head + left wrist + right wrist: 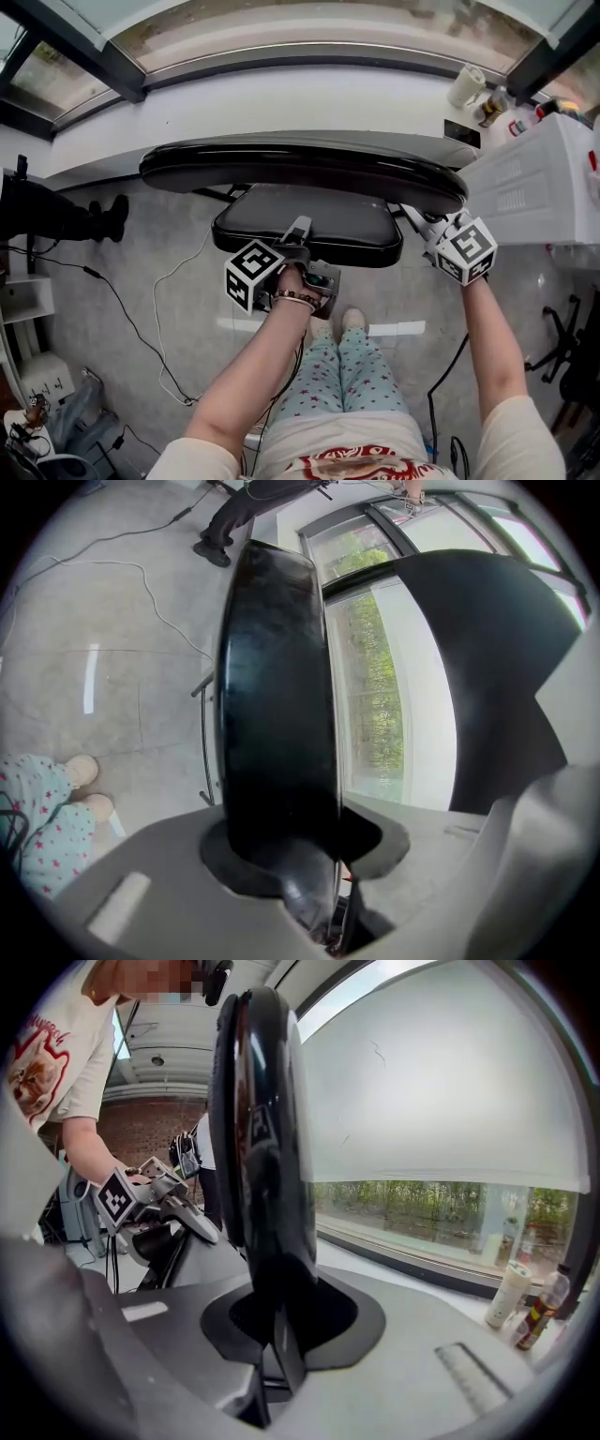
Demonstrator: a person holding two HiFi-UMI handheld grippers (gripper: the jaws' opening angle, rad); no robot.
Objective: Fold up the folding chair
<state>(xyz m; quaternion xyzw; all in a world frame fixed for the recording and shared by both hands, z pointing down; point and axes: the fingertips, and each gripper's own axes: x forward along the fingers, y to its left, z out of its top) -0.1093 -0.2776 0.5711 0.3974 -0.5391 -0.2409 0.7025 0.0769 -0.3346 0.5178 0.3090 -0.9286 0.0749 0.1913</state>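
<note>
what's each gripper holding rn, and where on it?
The left gripper is shut on the chair's seat, at its near edge. The right gripper is shut on the backrest, at its right end.

Grey concrete floor underfoot, seamed into big slabs. A thin white cable loops across it on the left, with a black cable running beside it. A strip of white tape lies by the person's light shoes. Far left, someone else's black shoes stand on it too.
</note>
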